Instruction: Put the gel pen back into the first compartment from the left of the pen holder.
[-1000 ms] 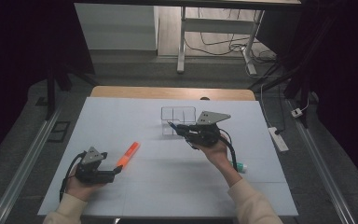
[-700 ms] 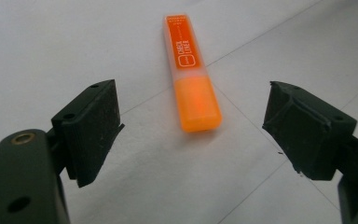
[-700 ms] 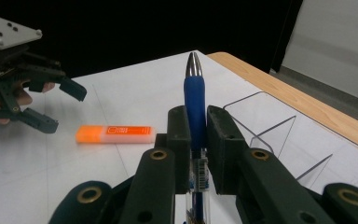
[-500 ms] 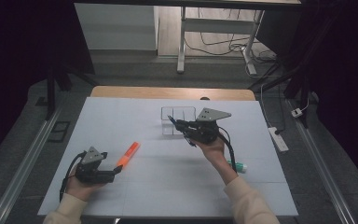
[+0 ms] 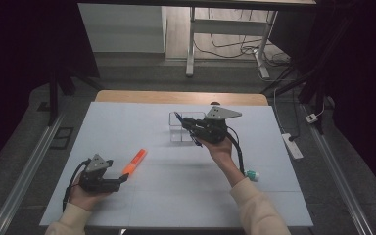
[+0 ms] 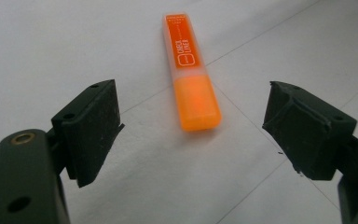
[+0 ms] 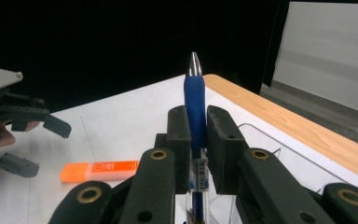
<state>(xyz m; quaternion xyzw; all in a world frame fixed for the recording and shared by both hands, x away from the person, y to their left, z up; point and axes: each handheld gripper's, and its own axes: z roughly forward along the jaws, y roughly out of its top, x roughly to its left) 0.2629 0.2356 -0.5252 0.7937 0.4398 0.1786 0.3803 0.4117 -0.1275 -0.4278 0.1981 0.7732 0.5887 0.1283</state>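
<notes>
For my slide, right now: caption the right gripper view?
Right tongs clamp a blue pen above the white table.

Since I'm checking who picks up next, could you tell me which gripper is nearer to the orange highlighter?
Left. The left gripper sits just short of the orange highlighter, jaws open toward it; the right gripper is apart, across the table.

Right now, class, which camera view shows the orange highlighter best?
The left gripper view: the orange highlighter lies large and sharp on the table, its printed label legible, between the open jaws of the left gripper but untouched. The high view shows it small beside that gripper; the right gripper view shows it far off.
</notes>
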